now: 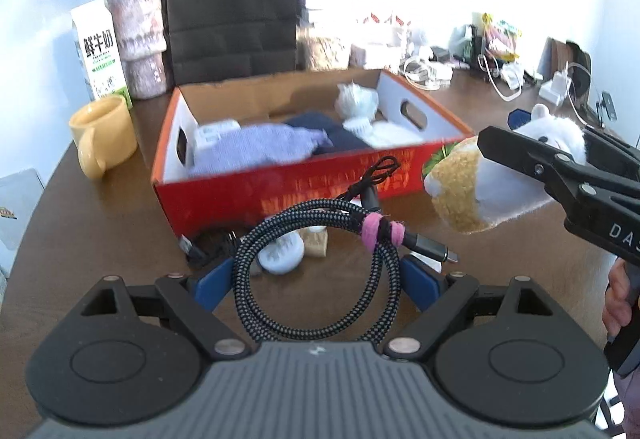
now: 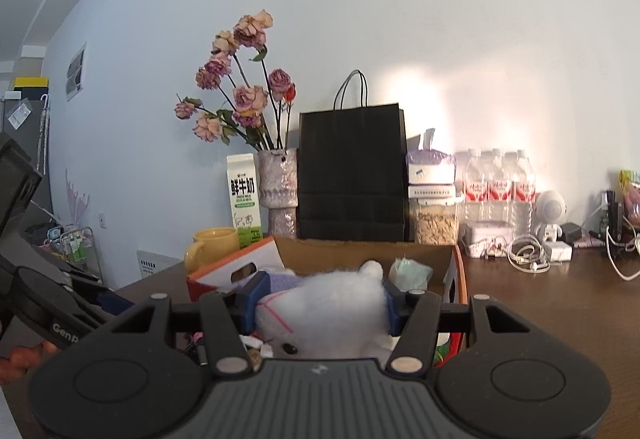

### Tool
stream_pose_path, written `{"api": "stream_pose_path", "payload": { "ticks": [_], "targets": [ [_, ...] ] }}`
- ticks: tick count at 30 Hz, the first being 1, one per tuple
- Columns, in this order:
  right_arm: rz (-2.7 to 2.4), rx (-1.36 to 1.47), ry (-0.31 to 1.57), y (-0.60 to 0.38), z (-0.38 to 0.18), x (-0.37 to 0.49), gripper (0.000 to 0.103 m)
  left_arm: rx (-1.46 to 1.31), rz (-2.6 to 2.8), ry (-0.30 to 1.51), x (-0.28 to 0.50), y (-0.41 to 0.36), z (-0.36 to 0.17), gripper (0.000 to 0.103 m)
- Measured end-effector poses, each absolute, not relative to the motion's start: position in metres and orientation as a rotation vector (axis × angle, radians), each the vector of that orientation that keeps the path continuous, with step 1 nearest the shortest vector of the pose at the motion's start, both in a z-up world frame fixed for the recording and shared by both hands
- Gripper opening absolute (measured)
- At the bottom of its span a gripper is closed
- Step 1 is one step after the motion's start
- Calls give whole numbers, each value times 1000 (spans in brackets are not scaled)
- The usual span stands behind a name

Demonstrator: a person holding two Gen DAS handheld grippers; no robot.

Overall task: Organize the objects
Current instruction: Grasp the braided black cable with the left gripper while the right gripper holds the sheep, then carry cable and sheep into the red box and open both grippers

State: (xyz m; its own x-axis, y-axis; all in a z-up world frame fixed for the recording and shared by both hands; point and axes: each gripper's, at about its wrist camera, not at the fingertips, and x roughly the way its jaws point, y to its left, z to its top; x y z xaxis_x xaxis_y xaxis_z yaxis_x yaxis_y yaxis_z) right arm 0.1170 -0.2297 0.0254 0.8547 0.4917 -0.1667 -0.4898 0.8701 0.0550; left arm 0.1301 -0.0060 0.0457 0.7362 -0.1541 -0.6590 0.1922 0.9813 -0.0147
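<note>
Left wrist view is showing a yellow mug [image 1: 105,135] sitting near the table's [image 1: 100,239] left edge, just beside the red box [image 1: 280,195], which is already holding folded cloth and white bits. The left gripper [image 1: 316,279] is carrying a coiled braided cable [image 1: 320,271], its wide-spread blue pads [image 1: 212,285] pressing the loop from both sides. A loop gripped only by its outer curve could be flexing and slipping out, or its dangling plug could be snagging the box's near wall on the way in. Further right, the right gripper [image 2: 320,303] is squeezing a white and tan plush toy [image 1: 500,179] off the table, by the box's near right corner. With both hands converging on one box, they are risking a knock.
</note>
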Motion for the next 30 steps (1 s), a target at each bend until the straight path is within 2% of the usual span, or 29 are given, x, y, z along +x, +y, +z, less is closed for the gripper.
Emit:
{"api": "stream_pose_path", "payload": {
  "ticks": [14, 30],
  "targets": [
    [516, -26, 117, -200, 63, 185, 54, 6, -148, 651, 195, 4, 75, 90],
    [516, -64, 154, -167, 50, 285, 54, -25, -80, 685, 291, 20, 60, 90]
  ]
}}
